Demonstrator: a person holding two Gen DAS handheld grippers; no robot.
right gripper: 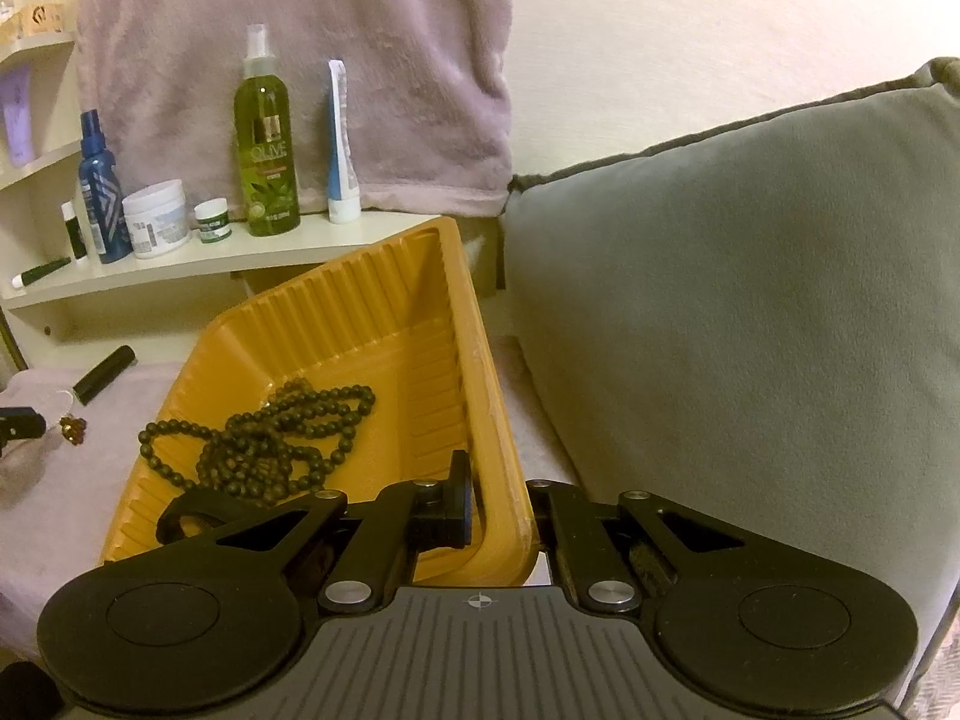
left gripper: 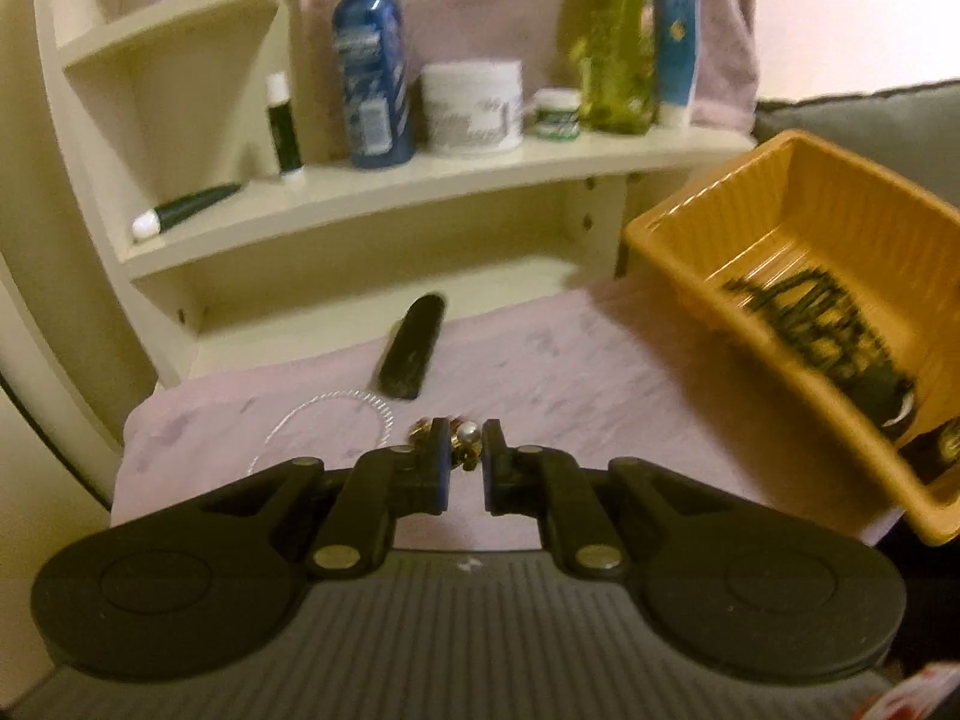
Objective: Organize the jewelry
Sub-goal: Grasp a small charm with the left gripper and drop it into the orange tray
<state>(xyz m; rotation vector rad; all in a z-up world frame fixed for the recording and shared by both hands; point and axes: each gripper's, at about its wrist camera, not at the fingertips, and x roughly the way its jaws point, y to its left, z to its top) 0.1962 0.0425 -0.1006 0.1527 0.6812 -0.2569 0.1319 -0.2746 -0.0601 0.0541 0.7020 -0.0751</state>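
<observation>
My left gripper (left gripper: 466,459) is shut on a small gold and silver jewelry piece (left gripper: 465,443), pinched at the fingertips just above the pink cloth (left gripper: 570,372). The right wrist view shows that same gold piece (right gripper: 75,429) at its far left edge. A thin clear bangle (left gripper: 327,423) lies on the cloth to the left. My right gripper (right gripper: 501,510) is shut on the near wall of the orange tray (right gripper: 480,360), holding it tilted, one finger inside and one outside. A black bead necklace (right gripper: 270,438) is heaped in the tray (left gripper: 720,210).
A black case (left gripper: 413,348) lies on the cloth behind the bangle. A cream shelf (left gripper: 420,180) at the back carries bottles and jars, among them a blue bottle (left gripper: 372,60) and a green one (right gripper: 267,150). A grey cushion (right gripper: 750,300) fills the right side.
</observation>
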